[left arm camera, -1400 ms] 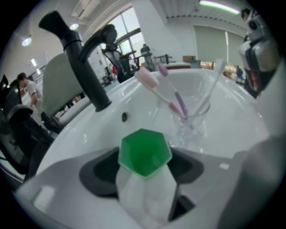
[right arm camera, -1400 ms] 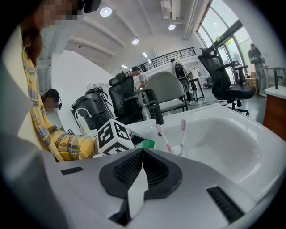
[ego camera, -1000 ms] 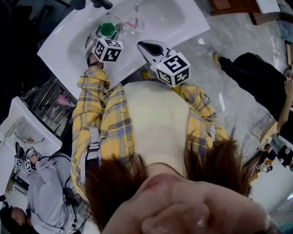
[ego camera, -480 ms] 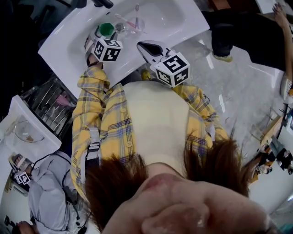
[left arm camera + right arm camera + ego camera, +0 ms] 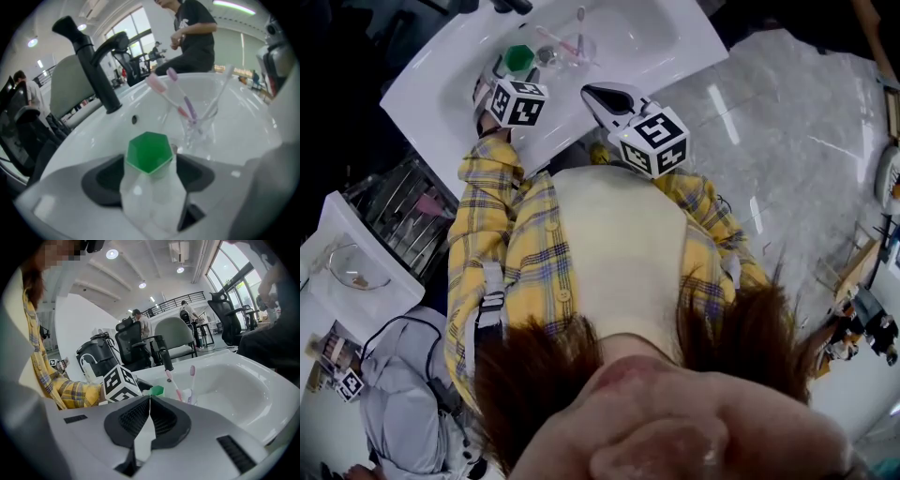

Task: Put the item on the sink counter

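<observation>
A clear faceted bottle [image 5: 150, 197] with a green cap [image 5: 149, 151] stands between the jaws of my left gripper [image 5: 150, 176], which is shut on it. In the head view the green cap [image 5: 519, 58] shows just past the left gripper [image 5: 514, 69], over the basin of the white sink [image 5: 647, 37]. My right gripper [image 5: 598, 94] hangs at the sink's front rim, to the right of the left one. Its jaws meet with nothing between them [image 5: 150, 401]. From the right gripper view the bottle's cap [image 5: 157, 390] peeks out beside the left marker cube [image 5: 119, 383].
A glass with toothbrushes [image 5: 199, 124] stands in the basin just beyond the bottle, also seen as the glass [image 5: 572, 47]. A black faucet [image 5: 93, 65] rises behind. A metal rack [image 5: 403, 220] and a white counter [image 5: 337, 300] lie to the left. A person in grey [image 5: 403, 375] sits below.
Both grippers and the bottle have stayed almost where they were. A person in dark clothes at the right of the head view has moved out of sight.
</observation>
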Action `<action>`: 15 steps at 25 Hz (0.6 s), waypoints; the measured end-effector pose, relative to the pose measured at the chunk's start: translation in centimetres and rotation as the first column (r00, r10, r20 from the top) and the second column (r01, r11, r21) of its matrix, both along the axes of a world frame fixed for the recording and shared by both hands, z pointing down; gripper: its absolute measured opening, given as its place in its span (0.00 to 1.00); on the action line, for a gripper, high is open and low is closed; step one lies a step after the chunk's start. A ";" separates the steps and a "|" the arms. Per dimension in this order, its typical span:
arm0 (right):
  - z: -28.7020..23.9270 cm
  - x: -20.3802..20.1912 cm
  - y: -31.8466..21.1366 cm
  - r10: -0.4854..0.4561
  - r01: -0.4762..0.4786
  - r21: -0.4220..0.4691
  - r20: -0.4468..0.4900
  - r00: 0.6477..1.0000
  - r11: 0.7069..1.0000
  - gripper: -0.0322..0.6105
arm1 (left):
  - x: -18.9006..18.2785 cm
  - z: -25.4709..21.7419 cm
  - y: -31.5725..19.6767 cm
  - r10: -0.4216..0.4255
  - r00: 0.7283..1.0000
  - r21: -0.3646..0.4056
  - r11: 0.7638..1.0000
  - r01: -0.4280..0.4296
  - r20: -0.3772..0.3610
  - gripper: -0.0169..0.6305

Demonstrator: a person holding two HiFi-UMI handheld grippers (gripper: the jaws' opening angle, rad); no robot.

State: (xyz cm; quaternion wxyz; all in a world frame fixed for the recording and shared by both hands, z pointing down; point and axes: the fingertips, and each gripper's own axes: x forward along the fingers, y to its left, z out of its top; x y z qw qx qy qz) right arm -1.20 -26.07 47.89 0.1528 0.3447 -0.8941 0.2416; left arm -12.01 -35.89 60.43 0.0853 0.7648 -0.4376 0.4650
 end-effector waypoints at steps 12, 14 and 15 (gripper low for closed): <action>-1.1 -0.1 1.5 -0.020 0.020 0.024 0.014 1.000 1.000 0.07 | -1.0 -1.4 1.9 -0.034 0.999 0.008 0.999 0.034 0.007 0.55; -1.4 0.1 1.8 -0.023 0.023 0.027 0.017 1.000 0.999 0.07 | -1.0 -2.0 2.3 -0.039 0.999 0.012 0.999 0.039 0.005 0.55; -1.6 0.1 1.9 -0.024 0.023 0.029 0.019 1.000 0.999 0.07 | -1.0 -2.3 2.5 -0.043 0.999 0.014 0.999 0.043 0.002 0.55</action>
